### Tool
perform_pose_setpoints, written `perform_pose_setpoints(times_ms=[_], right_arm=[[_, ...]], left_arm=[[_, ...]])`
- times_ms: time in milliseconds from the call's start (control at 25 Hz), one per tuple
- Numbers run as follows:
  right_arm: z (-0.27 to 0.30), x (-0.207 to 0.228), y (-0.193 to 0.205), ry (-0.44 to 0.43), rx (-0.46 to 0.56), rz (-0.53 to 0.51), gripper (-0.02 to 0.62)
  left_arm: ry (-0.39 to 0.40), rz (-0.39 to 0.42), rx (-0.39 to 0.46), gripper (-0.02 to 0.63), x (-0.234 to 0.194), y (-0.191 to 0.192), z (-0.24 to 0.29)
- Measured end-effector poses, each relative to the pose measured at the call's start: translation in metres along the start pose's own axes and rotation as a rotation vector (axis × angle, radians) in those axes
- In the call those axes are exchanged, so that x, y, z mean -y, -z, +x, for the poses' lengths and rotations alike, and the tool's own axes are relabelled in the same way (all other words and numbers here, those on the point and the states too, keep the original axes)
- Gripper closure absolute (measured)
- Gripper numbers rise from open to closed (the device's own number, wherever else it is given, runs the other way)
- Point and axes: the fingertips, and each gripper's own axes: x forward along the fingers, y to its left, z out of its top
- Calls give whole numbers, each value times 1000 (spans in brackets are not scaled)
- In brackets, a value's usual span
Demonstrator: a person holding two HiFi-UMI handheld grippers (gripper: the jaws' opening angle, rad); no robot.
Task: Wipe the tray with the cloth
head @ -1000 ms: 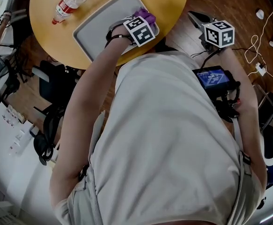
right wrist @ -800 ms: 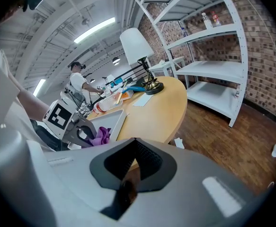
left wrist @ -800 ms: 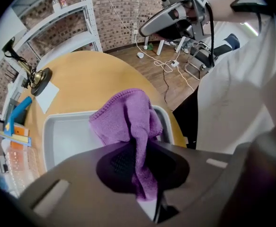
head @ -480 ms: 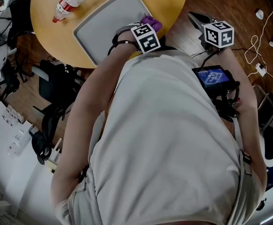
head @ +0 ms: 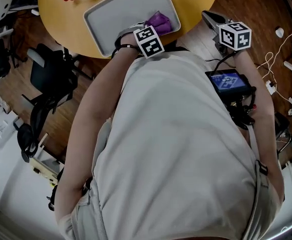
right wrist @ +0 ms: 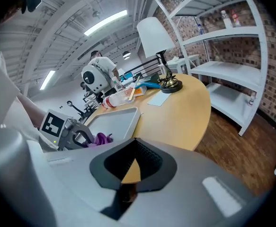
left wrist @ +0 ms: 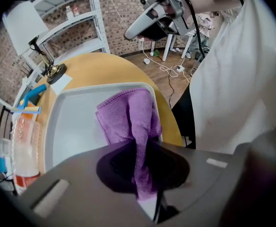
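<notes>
The left gripper (left wrist: 143, 150) pinches the purple cloth (left wrist: 128, 117) on the near corner of the tray (left wrist: 71, 126), mid-wipe. The right gripper (right wrist: 131, 161) is closed and empty, away from the tray. Next, I think, the cloth must rub across the tray's bare part.

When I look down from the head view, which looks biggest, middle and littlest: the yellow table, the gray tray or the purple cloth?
1. table: biggest, even with its top cut off by the picture edge
2. tray: lies on the table
3. cloth: littlest, lying in the tray's corner
</notes>
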Motion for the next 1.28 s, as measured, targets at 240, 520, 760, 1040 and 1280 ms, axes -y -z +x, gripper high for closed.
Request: perform_pose_setpoints(times_ms=[240,520,760,1040,1280], right_arm=[[10,-18,-15,-44,-36,-79,594],[17,-33,-18,-76,-50,-104,594],[21,-41,-26,-88,-50,-112,594],[19,-44,-32,-91,-36,-114,594],[11,-29,-30,-49,-22,-87,594]], left_arm=[[-36,-107,7,565,8,32,-11],[-58,-161,-33,565,17,83,-22],[-83,-187,-88,565,21,126,-32],[-74,-164,-126,565,23,149,-34],[-112,-118,-135,564,1,158,-32]])
